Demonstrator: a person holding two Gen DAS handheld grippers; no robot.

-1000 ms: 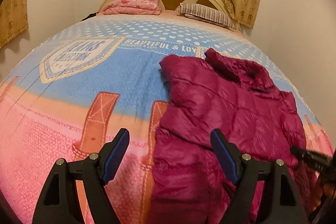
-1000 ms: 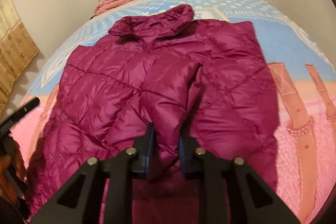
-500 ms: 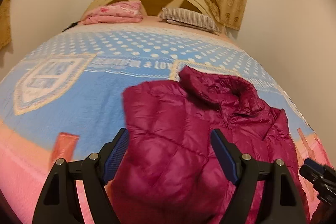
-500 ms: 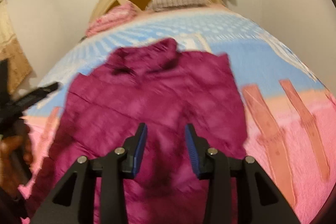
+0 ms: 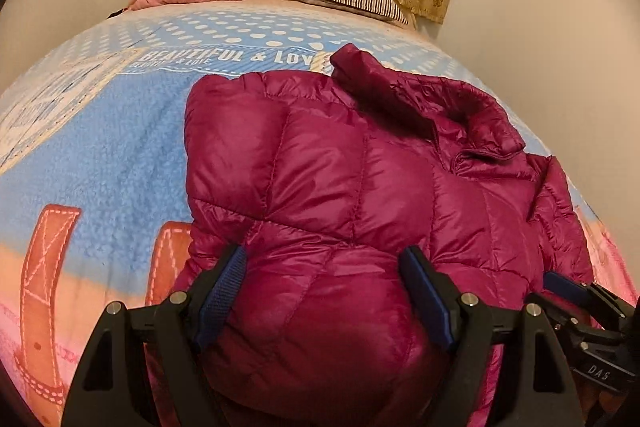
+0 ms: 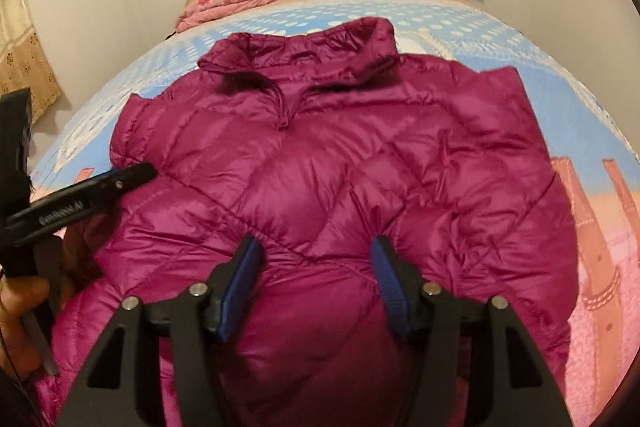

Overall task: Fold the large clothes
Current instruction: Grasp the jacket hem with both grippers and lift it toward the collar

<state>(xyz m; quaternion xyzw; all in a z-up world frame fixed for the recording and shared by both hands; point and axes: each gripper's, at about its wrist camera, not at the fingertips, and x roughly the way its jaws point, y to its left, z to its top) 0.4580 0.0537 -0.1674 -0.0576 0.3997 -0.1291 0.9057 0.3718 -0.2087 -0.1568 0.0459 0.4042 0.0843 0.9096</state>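
Right wrist view: one jacket (image 6: 320, 163), two pillows; right claw (image 6: 316, 283) opening, left claw (image 5: 324, 295) apart.

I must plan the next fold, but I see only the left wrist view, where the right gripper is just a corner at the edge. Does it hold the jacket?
Observer: No. In the right wrist view the right gripper is over the jacket. Its jaws are opening, and the pads do not press the fabric between them.
Operator: Does the jacket's side away from me hang off the bed?
Observer: No. The bedspread shows along that whole edge.
Operator: Where is my own gripper, seen from there?
Observer: One finger of the left gripper reaches over the jacket's other edge, below the shoulder.
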